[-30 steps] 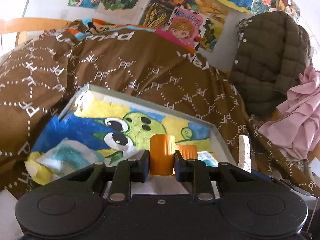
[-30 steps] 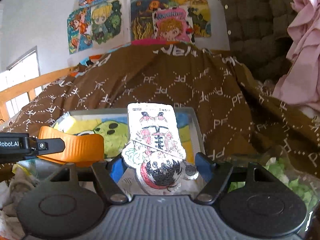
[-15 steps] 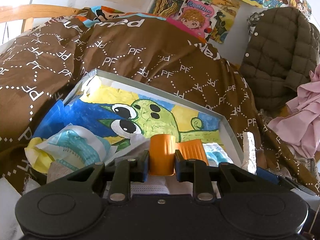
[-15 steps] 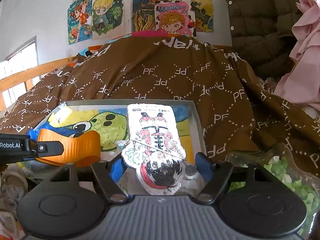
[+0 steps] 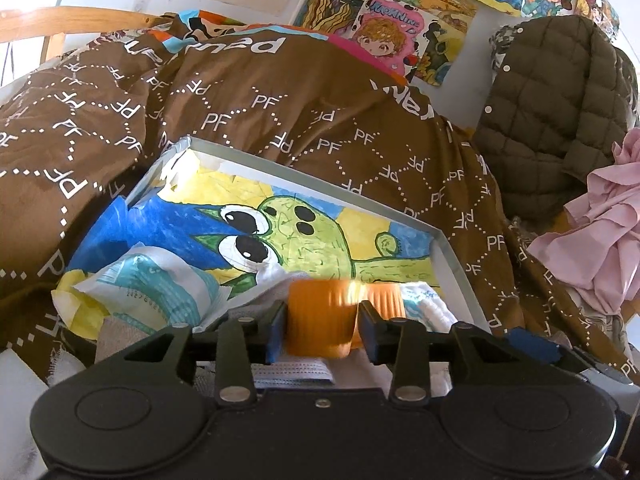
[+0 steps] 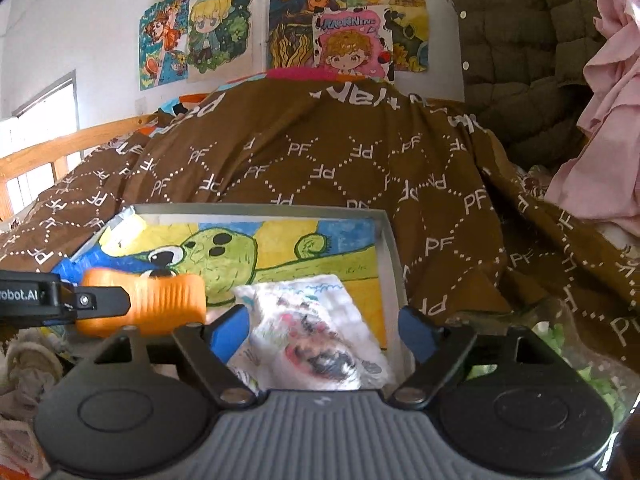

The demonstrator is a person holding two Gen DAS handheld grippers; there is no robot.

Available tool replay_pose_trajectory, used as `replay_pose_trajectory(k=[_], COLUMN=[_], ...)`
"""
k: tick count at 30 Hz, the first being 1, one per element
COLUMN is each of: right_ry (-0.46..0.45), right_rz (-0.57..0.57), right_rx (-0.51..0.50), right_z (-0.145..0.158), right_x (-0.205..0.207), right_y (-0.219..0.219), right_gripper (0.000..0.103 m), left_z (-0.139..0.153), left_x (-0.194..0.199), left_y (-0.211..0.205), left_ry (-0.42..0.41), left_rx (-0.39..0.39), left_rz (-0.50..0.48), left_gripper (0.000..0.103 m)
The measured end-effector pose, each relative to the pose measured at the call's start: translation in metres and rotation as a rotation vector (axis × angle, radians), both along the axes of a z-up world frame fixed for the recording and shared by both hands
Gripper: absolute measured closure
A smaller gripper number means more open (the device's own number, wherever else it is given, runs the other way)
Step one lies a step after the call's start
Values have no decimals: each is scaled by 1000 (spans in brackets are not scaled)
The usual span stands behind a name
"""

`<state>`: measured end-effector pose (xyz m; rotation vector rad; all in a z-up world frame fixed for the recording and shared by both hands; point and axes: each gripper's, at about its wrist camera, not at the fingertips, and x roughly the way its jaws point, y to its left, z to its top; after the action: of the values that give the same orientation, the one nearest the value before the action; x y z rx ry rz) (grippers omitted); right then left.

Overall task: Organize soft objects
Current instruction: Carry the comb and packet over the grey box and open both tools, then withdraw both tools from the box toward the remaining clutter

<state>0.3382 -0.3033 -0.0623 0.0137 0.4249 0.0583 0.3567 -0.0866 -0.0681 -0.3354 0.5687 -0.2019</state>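
Note:
A shallow grey box [image 5: 312, 178] lined with a green cartoon drawing lies on the brown quilt; it also shows in the right wrist view [image 6: 386, 240]. My left gripper [image 5: 322, 320] is shut, its orange fingers [image 6: 140, 302] pressed together over the box's near edge. A teal-and-white soft packet [image 5: 148, 284] lies in the box's left corner. My right gripper [image 6: 320, 328] is open, and a white soft pouch with a cartoon face [image 6: 316, 336] lies blurred between its blue pads, partly in the box. White cloth [image 5: 292, 372] lies under the left gripper.
The brown "PF" quilt [image 6: 320, 160] rises behind the box. An olive puffer jacket [image 5: 552, 104] and pink cloth [image 5: 600, 232] hang at the right. A bag of green bits [image 6: 580, 360] lies at the lower right. A wooden bed rail [image 6: 60, 148] stands left.
The right gripper has opened and the cartoon pouch has dropped from upright in its jaws to lying in the box. Both grippers have moved forward and lower over the box.

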Motion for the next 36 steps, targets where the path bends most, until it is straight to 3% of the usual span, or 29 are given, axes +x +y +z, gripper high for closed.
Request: replay_pose_trajectory(k=[5,13,18,29,36], right_ry=[-23,-89,-135,-222,-252], right_rz=[-12,-15,-8,-11,-3], right_rx=[9,31,16,42,39], right_z=[13,44,64,99,107], right_x=[-14,-52,-83,-155,-195], right_y=[-5,-14,-13,-10,0], right_gripper=[10,0,0,0,0], left_z=[9,37,57,90,95], left_x=[-8,-39,-71,-152,-196], left_y=[0,-1,-2,-3,1], left_ry=[-19,-109,-173,-296,-332], left_rx=[-4,3,-9,36,54], left_rz=[8,34,25,5,3], left_gripper=[43,27,22,2,1])
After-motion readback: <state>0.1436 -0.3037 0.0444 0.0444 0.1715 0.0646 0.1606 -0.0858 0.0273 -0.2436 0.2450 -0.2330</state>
